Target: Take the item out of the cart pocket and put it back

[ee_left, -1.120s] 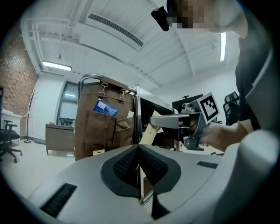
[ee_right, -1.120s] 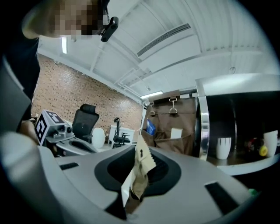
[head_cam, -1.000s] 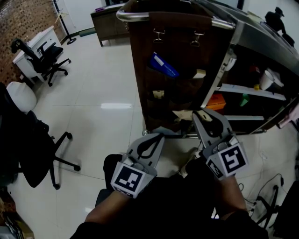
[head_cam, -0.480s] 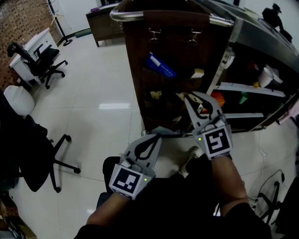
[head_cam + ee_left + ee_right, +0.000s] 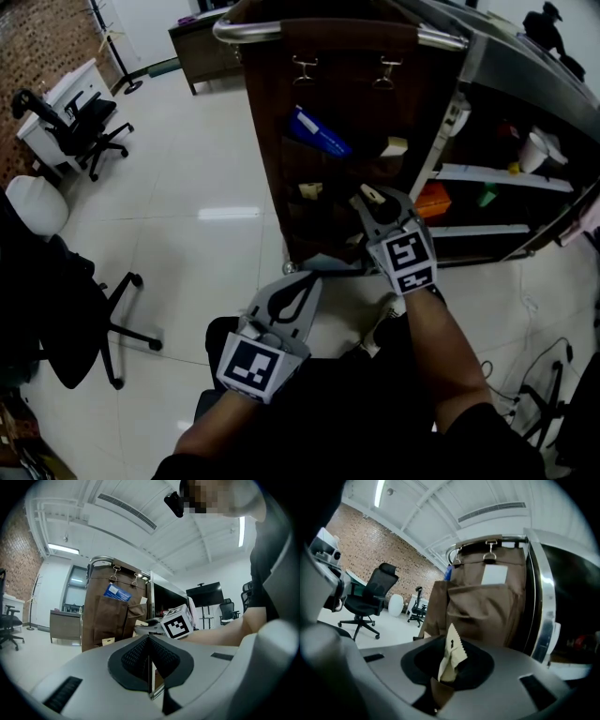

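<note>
Between your right gripper's (image 5: 449, 667) jaws sits a small cream sachet (image 5: 454, 649) with a zigzag edge, clamped by the pads. Just ahead of that gripper hangs the cart's brown pocket organiser (image 5: 487, 604), with the sachet close in front of its fabric. Behind it and to its left, your left gripper (image 5: 149, 641) has its jaws together on nothing.

Floor (image 5: 187, 187): glossy white tiles
Wall (image 5: 37, 37): red brick
Chair (image 5: 75, 117): black, beside white desk (image 5: 80, 75)
Ceiling (image 5: 440, 498): white, with strip light (image 5: 380, 490)
</note>
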The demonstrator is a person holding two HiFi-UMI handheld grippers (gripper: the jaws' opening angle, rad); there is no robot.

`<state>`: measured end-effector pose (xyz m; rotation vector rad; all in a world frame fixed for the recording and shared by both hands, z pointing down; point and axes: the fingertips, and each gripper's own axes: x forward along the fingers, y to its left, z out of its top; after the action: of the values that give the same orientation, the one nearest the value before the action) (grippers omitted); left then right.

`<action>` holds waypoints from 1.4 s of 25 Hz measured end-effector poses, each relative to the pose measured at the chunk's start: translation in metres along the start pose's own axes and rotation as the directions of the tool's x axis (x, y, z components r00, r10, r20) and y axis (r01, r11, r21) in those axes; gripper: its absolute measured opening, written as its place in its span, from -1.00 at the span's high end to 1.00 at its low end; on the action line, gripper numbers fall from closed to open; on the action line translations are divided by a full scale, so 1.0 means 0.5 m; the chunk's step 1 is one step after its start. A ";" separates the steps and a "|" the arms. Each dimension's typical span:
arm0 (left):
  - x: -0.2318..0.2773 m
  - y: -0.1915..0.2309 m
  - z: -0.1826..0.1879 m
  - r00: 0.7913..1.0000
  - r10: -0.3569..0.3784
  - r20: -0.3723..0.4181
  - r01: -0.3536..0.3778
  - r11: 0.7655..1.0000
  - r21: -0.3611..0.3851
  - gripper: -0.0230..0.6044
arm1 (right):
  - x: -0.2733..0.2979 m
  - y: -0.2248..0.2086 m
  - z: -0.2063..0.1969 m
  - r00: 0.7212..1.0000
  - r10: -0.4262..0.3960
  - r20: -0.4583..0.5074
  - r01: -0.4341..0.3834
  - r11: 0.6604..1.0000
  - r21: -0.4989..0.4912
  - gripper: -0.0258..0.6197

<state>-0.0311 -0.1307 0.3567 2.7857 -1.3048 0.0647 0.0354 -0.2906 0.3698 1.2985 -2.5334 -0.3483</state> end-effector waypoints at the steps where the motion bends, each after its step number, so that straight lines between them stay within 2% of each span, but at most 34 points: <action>1: 0.000 0.000 0.000 1.000 0.001 0.000 -0.001 1.000 -0.001 0.93 | 0.012 -0.001 -0.016 1.000 0.003 -0.015 -0.003 1.000 0.021 0.69; 10: -0.003 0.000 -0.001 1.000 0.005 0.000 -0.005 1.000 -0.001 0.93 | 0.084 0.018 -0.146 0.984 0.059 -0.170 -0.048 0.997 0.068 0.69; 23: -0.005 0.000 -0.003 1.000 0.004 -0.005 -0.004 1.000 -0.004 0.93 | 0.094 0.025 -0.159 0.984 0.058 -0.170 -0.048 0.997 0.058 0.66; 26: -0.008 -0.002 -0.002 1.000 0.002 -0.007 -0.002 1.000 -0.002 0.93 | 0.086 0.021 -0.146 0.986 0.056 -0.156 -0.045 0.996 0.076 0.37; 31: -0.010 -0.006 0.001 1.000 0.001 -0.003 -0.001 1.000 -0.001 0.93 | 0.044 0.012 -0.086 0.994 0.049 -0.101 -0.042 0.996 0.077 0.37; 34: -0.010 -0.011 0.002 1.000 -0.004 -0.004 0.004 1.000 0.000 0.93 | 0.002 0.003 -0.022 0.999 0.037 -0.032 -0.033 0.992 0.121 0.39; 35: -0.009 -0.013 0.003 1.000 -0.006 -0.003 0.006 1.000 0.001 0.93 | -0.016 0.000 0.004 0.999 0.035 0.000 -0.035 0.988 0.149 0.47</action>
<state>-0.0290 -0.1229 0.3546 2.7891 -1.2959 0.0685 0.0393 -0.2837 0.3671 1.3028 -2.6194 -0.1526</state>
